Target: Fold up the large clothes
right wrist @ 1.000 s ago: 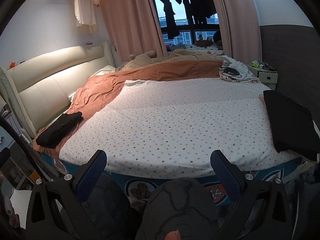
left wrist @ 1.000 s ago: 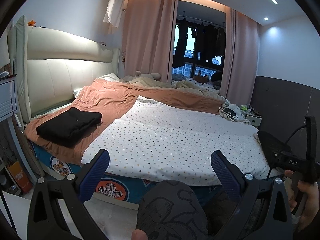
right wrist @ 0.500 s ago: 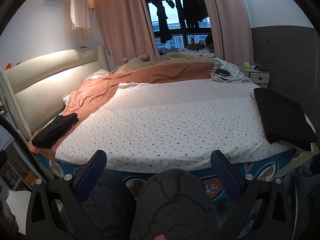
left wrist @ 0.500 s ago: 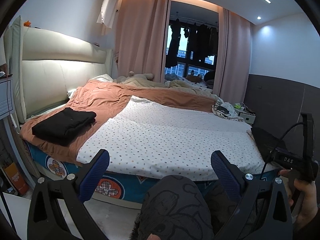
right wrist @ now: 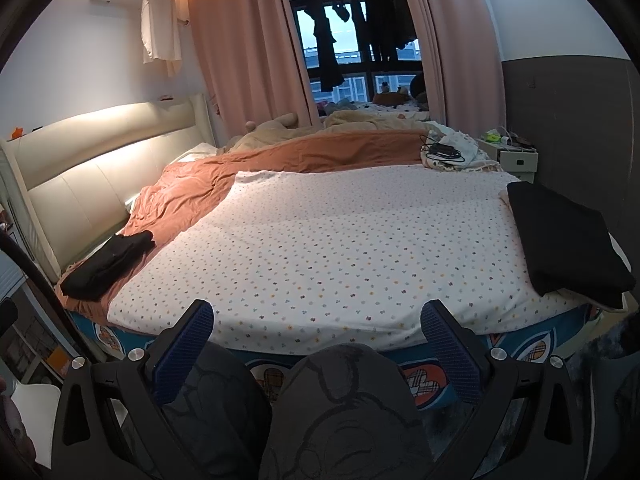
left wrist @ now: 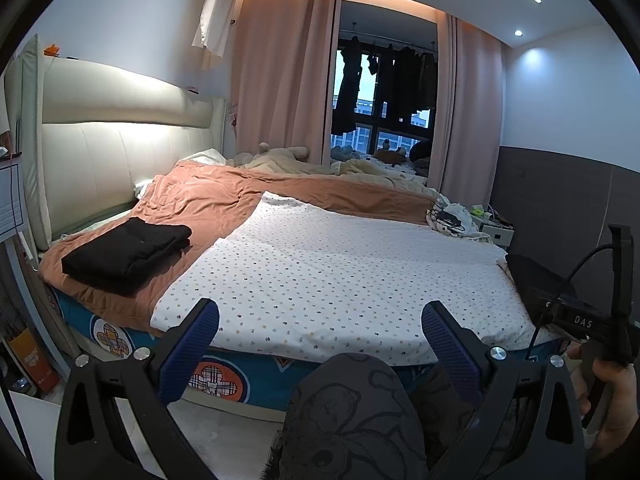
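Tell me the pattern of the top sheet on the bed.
White sheet with small coloured dots; right wrist view.

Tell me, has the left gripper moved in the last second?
Yes. The left gripper has pulled back and dropped: the bed edge now sits higher between its open fingers.

Left gripper (left wrist: 320, 326) wide open, empty, above a knee (left wrist: 352, 412). Folded black garment (left wrist: 128, 250) on orange blanket (left wrist: 208, 204), left of dotted sheet (left wrist: 340, 276). Right gripper (left wrist: 580, 320) at right edge, jaws possibly out of view.
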